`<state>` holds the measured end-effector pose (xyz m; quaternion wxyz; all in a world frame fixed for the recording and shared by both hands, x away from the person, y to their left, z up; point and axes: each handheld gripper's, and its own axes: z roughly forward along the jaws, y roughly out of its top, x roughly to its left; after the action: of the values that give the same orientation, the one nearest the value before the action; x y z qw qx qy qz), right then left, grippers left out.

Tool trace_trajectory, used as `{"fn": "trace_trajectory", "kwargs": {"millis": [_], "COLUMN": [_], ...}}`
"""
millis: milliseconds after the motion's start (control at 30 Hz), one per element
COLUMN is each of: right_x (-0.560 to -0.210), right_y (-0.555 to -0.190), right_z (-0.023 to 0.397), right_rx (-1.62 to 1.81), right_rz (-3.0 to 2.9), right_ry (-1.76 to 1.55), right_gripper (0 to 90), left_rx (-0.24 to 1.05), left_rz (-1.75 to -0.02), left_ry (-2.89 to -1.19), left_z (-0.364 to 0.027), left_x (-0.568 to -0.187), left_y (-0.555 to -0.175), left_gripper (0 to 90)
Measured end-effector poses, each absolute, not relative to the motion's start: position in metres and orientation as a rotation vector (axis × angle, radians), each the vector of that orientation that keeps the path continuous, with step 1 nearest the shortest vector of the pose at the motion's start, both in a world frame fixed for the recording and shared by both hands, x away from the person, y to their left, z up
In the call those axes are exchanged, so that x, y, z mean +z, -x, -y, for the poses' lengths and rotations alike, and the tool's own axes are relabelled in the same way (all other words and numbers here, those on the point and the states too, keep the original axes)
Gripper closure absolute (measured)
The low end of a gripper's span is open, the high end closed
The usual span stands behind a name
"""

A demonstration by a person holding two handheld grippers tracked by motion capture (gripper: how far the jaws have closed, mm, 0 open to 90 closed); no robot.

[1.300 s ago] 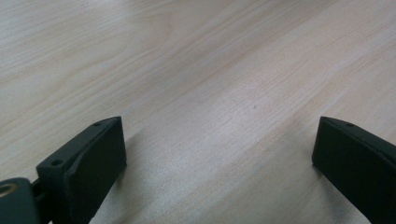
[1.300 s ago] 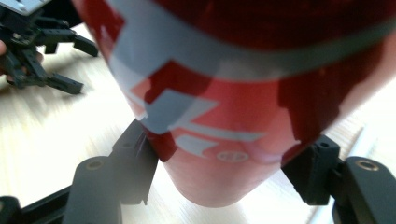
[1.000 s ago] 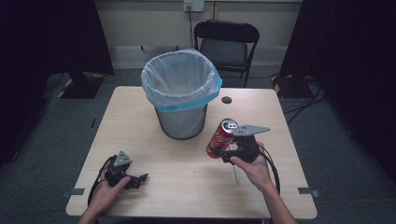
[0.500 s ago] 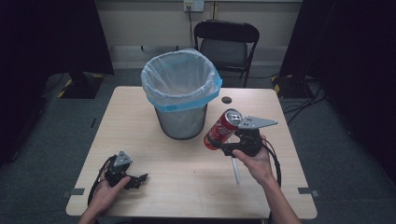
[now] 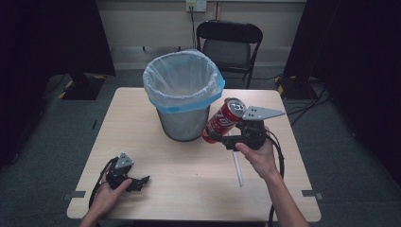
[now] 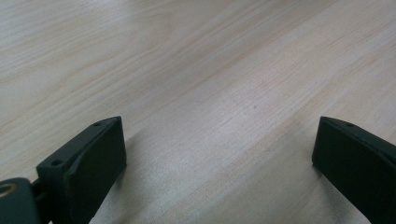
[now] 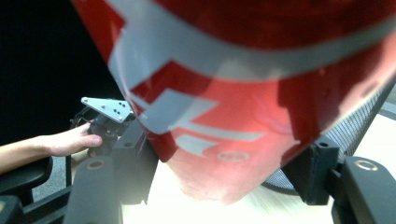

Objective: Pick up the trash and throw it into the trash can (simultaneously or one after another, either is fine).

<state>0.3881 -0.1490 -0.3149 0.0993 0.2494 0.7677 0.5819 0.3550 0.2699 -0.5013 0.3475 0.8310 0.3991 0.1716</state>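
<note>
High view: a red can (image 5: 224,119) is seen clamped in the right gripper (image 5: 222,137), lifted off the table (image 5: 189,175) and tilted, its top toward 1 o'clock. The can is held just beside the bin (image 5: 183,97), at the bin's 4 o'clock, below rim level and not yet over the opening. A white straw (image 5: 237,166) is left lying on the table at 6 o'clock of the can. The left gripper (image 5: 141,180) is rested on the table near the front left corner, jaws apart, nothing between them. A chair (image 5: 230,45) is seen behind the table at 12 o'clock.

Left gripper view: bare wood is seen between the two black jaws, which are spread wide; the left gripper (image 6: 219,154) is released and idle.

Right gripper view: the can (image 7: 247,93) is seen pinched between both jaws, so the right gripper (image 7: 224,172) is grasping the can. The mesh wall of the bin (image 7: 364,126) is glimpsed at 3 o'clock. The other hand (image 7: 70,140) is glimpsed at 9 o'clock.

Progress, judged: pick-up is done, the can is airborne. Left to do: the can is to be carried over the rim and dropped into the bin; the straw is probably to be cleared afterwards.
</note>
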Motion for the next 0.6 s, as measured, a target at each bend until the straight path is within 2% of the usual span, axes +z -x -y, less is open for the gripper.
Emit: {"fn": "trace_trajectory", "kwargs": {"millis": [600], "right_x": [-0.283], "right_y": [-0.394], "right_z": [0.141], "right_rx": [1.779], "right_rz": [-2.222], "right_ry": [-0.668], "right_gripper": [34.9], "left_rx": [0.445], "left_rz": [-1.035], "left_ry": [-2.154], "left_z": [-0.270], "left_x": [-0.501], "left_y": [-0.355], "left_gripper": [2.4]}}
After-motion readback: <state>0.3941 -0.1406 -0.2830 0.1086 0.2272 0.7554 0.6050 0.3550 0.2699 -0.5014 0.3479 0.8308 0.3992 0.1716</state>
